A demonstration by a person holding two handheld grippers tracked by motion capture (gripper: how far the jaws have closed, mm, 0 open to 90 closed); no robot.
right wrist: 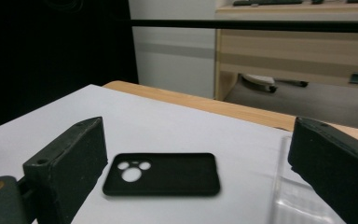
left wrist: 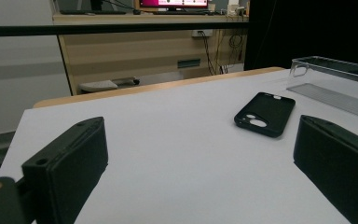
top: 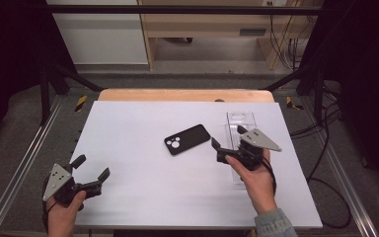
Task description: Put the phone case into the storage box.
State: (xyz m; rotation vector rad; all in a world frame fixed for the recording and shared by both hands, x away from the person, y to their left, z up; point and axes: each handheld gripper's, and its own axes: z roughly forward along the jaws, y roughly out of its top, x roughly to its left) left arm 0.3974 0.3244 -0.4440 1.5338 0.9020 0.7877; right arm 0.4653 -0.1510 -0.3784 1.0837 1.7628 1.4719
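On the white table [top: 143, 197] the black phone case [top: 187, 139] lies flat near the middle, camera holes up. The right gripper [top: 227, 143], jaws spread and empty, aims at it from just beside; it should come low and close on the short edges. The clear plastic tray [top: 240, 121] (beneath that hand) may be bumped. The left gripper [top: 91, 168] waits spread, well apart.

A black phone case [left wrist: 265, 113] is seen lying flat on the white table [left wrist: 168, 140], between wide-spread jaws; a clear tray [left wrist: 340, 77] is set beyond it.
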